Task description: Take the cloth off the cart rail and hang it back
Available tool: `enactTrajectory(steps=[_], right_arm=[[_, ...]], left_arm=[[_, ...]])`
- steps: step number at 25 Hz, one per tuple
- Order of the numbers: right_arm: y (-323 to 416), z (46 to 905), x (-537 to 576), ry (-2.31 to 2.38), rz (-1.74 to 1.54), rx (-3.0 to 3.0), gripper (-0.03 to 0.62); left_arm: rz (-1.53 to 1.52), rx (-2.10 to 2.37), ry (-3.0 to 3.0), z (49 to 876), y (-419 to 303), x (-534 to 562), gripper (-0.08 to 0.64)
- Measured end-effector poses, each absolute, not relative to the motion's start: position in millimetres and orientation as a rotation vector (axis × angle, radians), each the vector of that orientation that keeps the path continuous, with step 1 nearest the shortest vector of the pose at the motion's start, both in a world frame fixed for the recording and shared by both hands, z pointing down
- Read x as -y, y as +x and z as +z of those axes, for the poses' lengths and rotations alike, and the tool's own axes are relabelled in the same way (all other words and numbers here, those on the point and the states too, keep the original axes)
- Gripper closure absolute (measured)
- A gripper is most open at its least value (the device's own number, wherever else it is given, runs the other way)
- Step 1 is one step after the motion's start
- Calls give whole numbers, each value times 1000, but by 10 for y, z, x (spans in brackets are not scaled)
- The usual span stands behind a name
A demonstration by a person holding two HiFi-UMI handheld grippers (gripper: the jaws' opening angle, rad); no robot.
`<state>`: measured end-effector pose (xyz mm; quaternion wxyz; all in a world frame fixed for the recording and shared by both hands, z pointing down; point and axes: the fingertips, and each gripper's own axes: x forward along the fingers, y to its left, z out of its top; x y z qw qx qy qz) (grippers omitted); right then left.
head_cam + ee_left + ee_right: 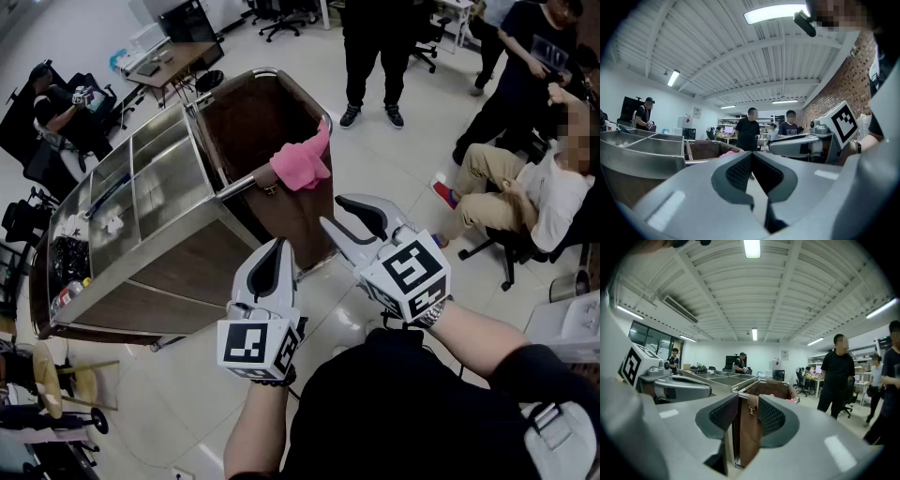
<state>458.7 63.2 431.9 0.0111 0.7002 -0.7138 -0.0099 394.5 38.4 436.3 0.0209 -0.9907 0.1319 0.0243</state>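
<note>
Cloth (300, 161) draped over the cart rail (246, 185), ahead of and apart from the right gripper (335, 213), jaws spread and empty, and the left gripper (278, 246), jaws together.

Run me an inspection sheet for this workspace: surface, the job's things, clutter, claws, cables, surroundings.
Surface: pale tiled floor; steel cart with open compartments stands on it.
Job's things: pink cloth draped over the cart rail at the rim of the brown bag; not touched by either claw.
Clutter: white crumpled bit and dark items in the cart's compartments.
Claws: left claw shut, empty; right claw open, empty; both short of the cloth.
Cables: nothing seen.
Surroundings: standing person, seated person, office chairs, desk.
</note>
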Motion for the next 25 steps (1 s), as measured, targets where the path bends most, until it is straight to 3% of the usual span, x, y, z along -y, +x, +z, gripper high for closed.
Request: enactTrajectory(steps=[25], right_arm=[[5466,5604,827,1986,382,2290,411]], left_arm=[[-95,-594,-3106,5024,4820,685,557]])
